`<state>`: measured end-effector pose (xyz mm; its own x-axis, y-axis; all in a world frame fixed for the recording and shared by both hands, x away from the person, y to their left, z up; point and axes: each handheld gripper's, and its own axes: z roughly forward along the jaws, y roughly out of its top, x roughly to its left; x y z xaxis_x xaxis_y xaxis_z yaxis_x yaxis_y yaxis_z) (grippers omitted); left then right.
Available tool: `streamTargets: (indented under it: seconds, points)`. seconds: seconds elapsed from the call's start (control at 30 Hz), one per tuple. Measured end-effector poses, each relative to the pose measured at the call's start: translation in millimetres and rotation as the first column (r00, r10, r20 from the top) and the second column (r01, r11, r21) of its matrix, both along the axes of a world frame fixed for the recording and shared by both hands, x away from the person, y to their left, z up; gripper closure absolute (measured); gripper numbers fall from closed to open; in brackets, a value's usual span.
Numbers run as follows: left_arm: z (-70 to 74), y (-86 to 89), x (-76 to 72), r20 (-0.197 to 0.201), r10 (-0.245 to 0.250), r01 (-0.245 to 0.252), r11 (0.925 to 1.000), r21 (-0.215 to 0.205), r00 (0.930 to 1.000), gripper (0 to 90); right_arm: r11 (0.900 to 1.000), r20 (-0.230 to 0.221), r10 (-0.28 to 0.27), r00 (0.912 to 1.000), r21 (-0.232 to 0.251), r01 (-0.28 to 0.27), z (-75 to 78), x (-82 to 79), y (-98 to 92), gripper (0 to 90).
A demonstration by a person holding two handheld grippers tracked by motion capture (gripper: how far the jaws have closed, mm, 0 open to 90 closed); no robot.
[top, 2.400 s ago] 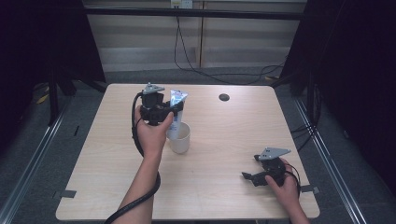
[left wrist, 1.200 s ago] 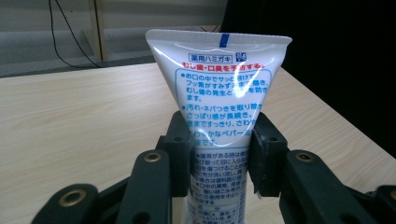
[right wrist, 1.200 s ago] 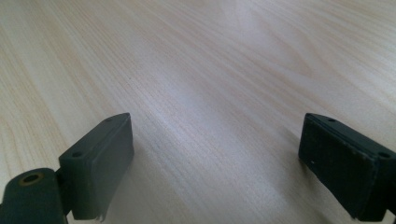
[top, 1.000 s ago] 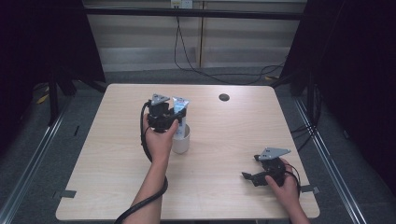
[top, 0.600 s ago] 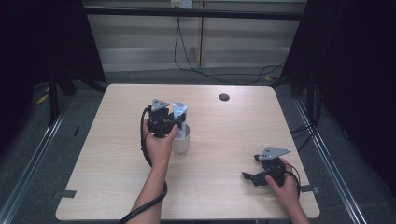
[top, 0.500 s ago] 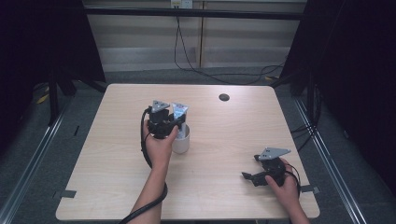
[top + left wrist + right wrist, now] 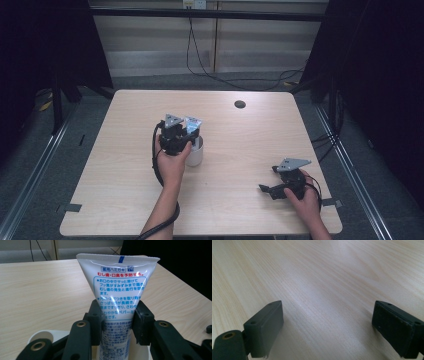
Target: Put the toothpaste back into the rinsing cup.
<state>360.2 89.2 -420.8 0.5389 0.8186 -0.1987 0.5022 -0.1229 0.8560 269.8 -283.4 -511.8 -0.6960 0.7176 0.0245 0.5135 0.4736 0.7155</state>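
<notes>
Dark curtains and a pale panelled wall with hanging cables frame the top of the high view, above a grey floor. Most of the middle of the frame is taken by a light wooden table (image 7: 125,200), bare over most of its top, with a small dark round hole (image 7: 240,104) near its far edge, right of centre. Left of the table's centre stands a white cup (image 7: 196,155), upright, and a white toothpaste tube (image 7: 192,123) stands in it with its flat crimped end uppermost and its lower part down inside the cup. In the left gripper view the tube (image 7: 120,287) fills the centre of the frame, blue and red print on its face, and the cup's white rim (image 7: 42,335) shows at the lower left. The left gripper (image 7: 181,136), held from below by the left hand (image 7: 172,162), has its two black jaws clamped on the tube's sides, just above the cup. In the lower right of the high view the right hand (image 7: 304,200) rests the right gripper (image 7: 266,190) on the table, well apart from the cup; in the right gripper view its jaws stand wide apart over bare wood with nothing between them.
</notes>
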Motion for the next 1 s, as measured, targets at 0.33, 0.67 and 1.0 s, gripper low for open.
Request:
streamTargets:
  seconds: [0.33, 0.67, 1.0]
  points:
    - [-5.1, 1.9, -4.5, 0.000, 0.004, -0.004, 0.9999, 0.012, 1.0000, 64.4, 1.000, 0.000, 0.001, 1.0000, 0.000, -0.001, 0.0, 0.1, 0.0, 10.0]
    - [-11.2, 0.1, -10.3, 0.004, -0.007, 0.007, 0.9992, 0.039, 1.0000, 63.9, 1.000, -0.001, 0.001, 1.0000, 0.000, -0.001, 0.0, 0.2, 0.1, 10.0]
    - [-13.4, -1.2, -14.3, -0.001, -0.011, 0.012, 0.9984, 0.055, 0.9999, 63.2, 1.000, 0.000, 0.003, 1.0000, 0.002, -0.003, -0.1, 0.3, 0.1, 10.0]
